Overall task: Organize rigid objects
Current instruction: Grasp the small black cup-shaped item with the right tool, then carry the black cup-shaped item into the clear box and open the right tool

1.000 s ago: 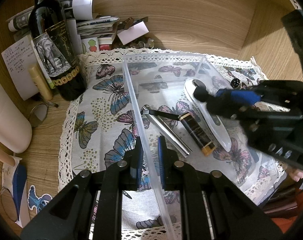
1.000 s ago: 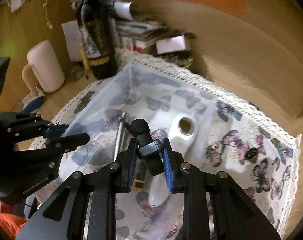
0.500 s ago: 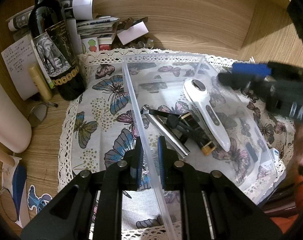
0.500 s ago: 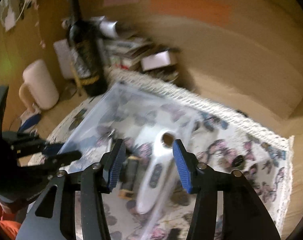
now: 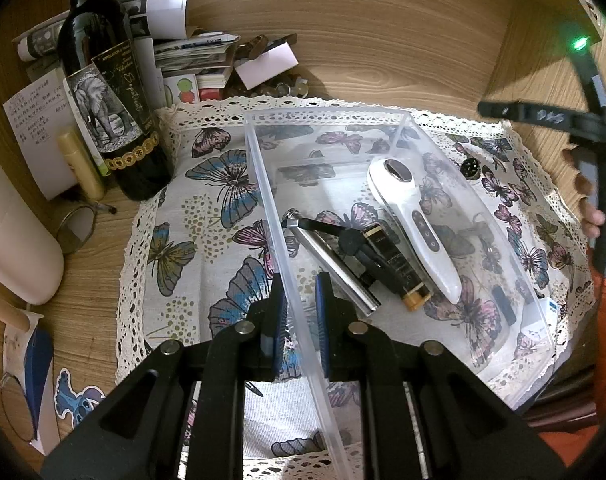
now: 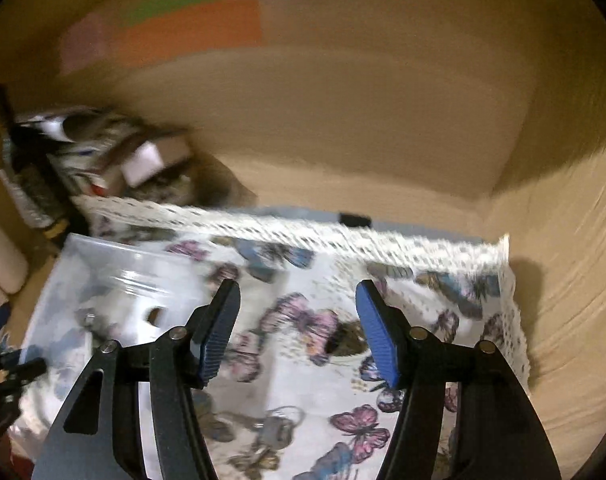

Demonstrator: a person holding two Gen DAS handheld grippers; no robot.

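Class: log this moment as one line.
left gripper: shut on clear bin wall | right gripper: open, empty, over butterfly cloth

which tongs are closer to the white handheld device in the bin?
Left. The left tongs grip the clear bin's wall beside the white handheld device; the right tongs hang open over the cloth, outside it.

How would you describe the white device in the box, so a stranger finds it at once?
Look inside the clear plastic box on the butterfly cloth. The white device lies along its right side: long, with an oval window and small buttons, unlike the dark and silver items beside it.
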